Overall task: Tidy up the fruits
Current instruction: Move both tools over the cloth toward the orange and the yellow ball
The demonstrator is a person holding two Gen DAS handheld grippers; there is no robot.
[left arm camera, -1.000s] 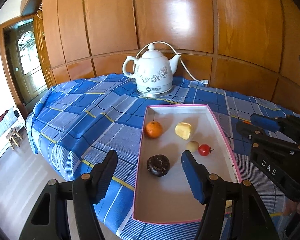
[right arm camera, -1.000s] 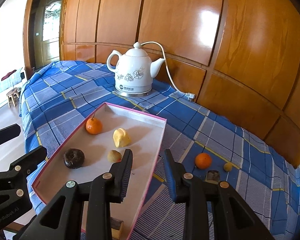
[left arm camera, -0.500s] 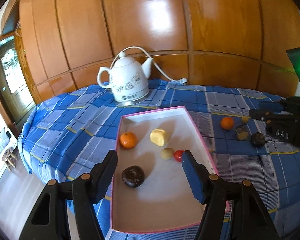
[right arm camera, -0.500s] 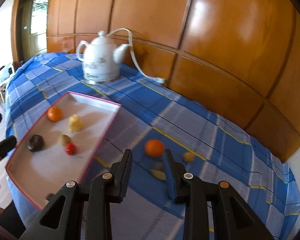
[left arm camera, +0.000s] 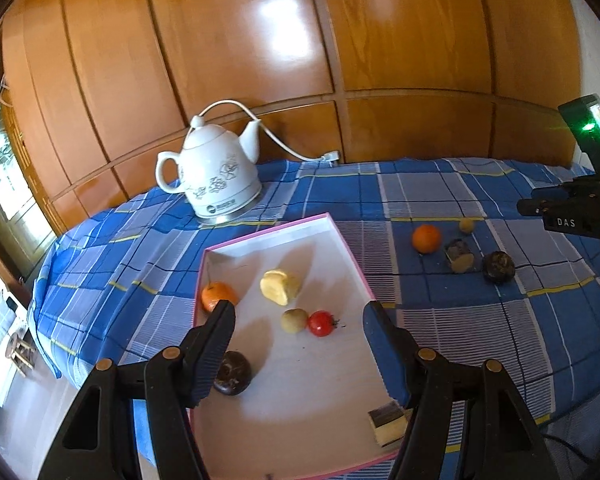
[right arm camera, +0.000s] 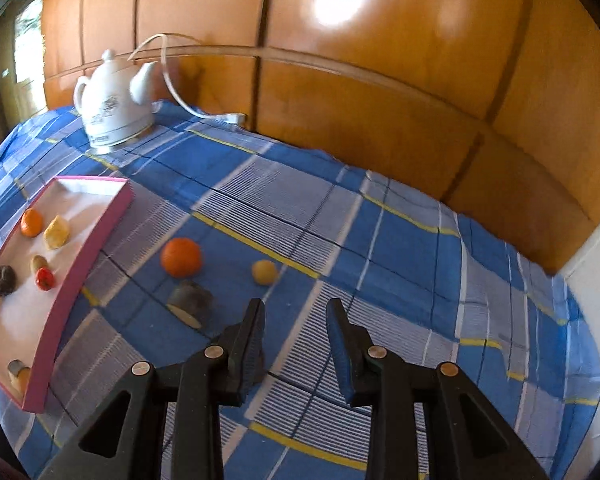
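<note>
We see a table under a blue plaid cloth [left arm camera: 440, 312], with glossy wooden wall panels [left arm camera: 380, 40] behind it. A shallow white tray with a pink rim [left arm camera: 352, 264] lies on the left part of the cloth. Inside it sit a small orange tangerine with a stem [left arm camera: 216, 295], a pale yellow fruit wedge [left arm camera: 278, 287], a small greenish-tan round fruit [left arm camera: 293, 320] touching a red cherry tomato [left arm camera: 321, 323], a dark brown round fruit [left arm camera: 233, 372], and, near the front corner, a small block-shaped piece with a dark top [left arm camera: 386, 420].

To the right of the tray, on the bare cloth, lie a larger orange [right arm camera: 181, 257], a small yellow round fruit [right arm camera: 264, 271], a dark cut fruit piece with a pale face [right arm camera: 190, 302], and a second dark round fruit [left arm camera: 499, 266] seen only from the left camera.

A white ceramic electric kettle with a floral print [left arm camera: 216, 176] stands behind the tray, its white cord [left arm camera: 284, 146] running to the wall.

Our left gripper [left arm camera: 296, 344] hangs above the tray, fingers spread apart with nothing between them. Our right gripper [right arm camera: 296, 340] hangs above the cloth just beside the loose fruits; its fingers stand narrowly apart, a gap showing between the pads, and they pinch nothing.
</note>
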